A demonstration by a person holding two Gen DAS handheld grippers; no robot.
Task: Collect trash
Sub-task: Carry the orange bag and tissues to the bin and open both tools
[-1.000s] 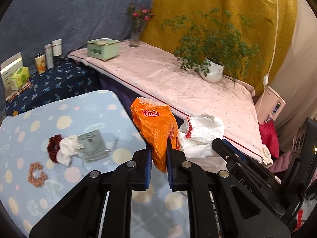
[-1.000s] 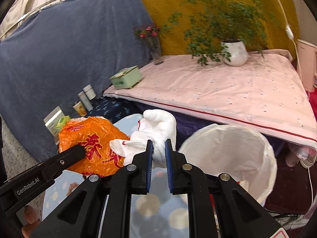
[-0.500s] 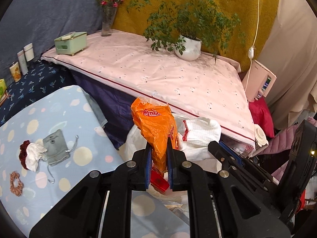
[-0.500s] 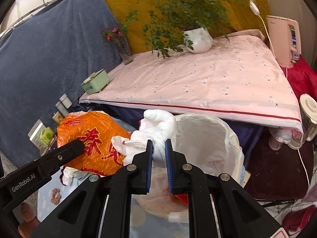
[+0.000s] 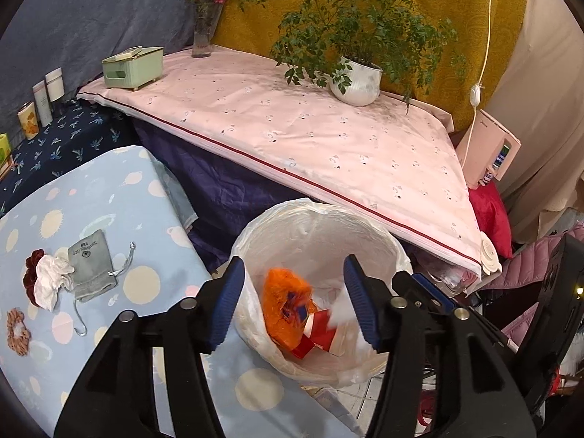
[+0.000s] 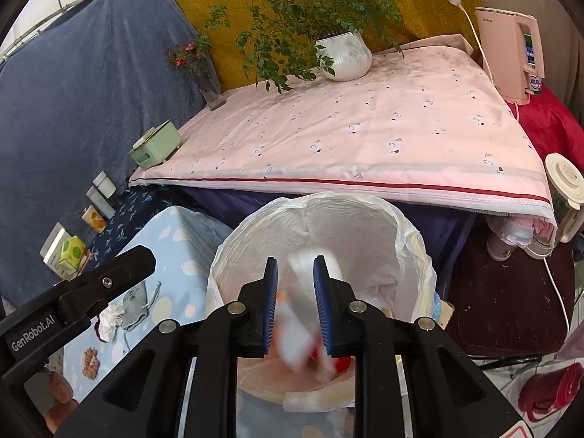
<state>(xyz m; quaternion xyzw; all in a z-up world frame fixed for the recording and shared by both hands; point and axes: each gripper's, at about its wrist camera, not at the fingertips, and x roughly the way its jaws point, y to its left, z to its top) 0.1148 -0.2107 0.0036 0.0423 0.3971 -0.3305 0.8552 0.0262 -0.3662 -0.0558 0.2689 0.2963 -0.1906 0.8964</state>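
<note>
1. Both jaws have just been opening: my left gripper (image 5: pixel 292 295), which pinched the orange bag (image 5: pixel 286 308) a second ago, now stands wide apart with the bag lying down in the bin (image 5: pixel 314 211).
2. My right gripper (image 6: pixel 295 304) is parted too; the white rag (image 6: pixel 303 314) blurs between the pads, apparently falling free.
3. I hold both over the bin mouth so the trash lands inside the liner.

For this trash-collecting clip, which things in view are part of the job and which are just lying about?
Part of the job:
- orange snack bag, in the bin
- white cloth, blurred, falling
- lined trash bin

Just lying about:
- grey drawstring pouch
- scrunchies
- potted plant
- green box
- flower vase
</note>
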